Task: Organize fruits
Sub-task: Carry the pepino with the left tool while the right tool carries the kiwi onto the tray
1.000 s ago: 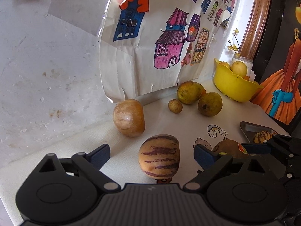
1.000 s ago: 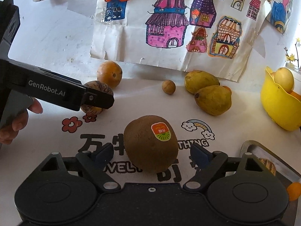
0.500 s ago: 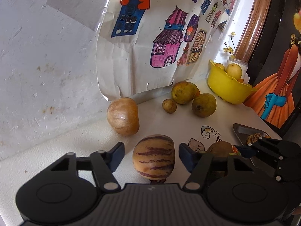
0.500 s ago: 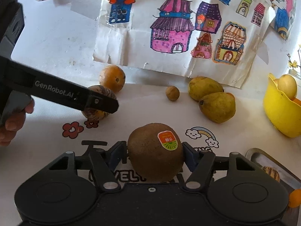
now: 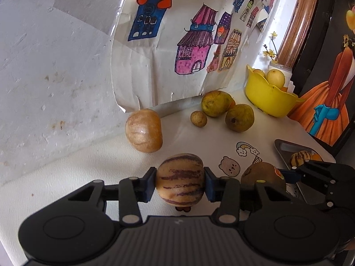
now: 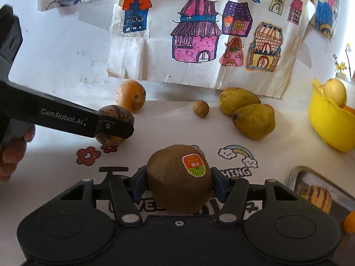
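Both tongs have just been closing: the left tongs [image 5: 180, 181] clamp the striped melon [image 5: 179, 178] at lower centre, the right tongs [image 6: 179, 185] the kiwi [image 6: 178, 181], with the metal tray [image 6: 315, 178] at lower right, nearer the right.

You've got 2 pears [image 6: 253, 120], 2 striped melons [image 5: 179, 179], 1 kiwi [image 6: 177, 184], 1 yellow bowl [image 6: 328, 128], 1 metal tray [image 6: 298, 177].

You see a fuzzy, matt brown kiwi [image 6: 179, 184] with a glossy sticker, a smooth purple-striped melon [image 5: 180, 180], a glossy yellow plastic bowl [image 6: 328, 124] and a dull metal tray [image 6: 319, 180].
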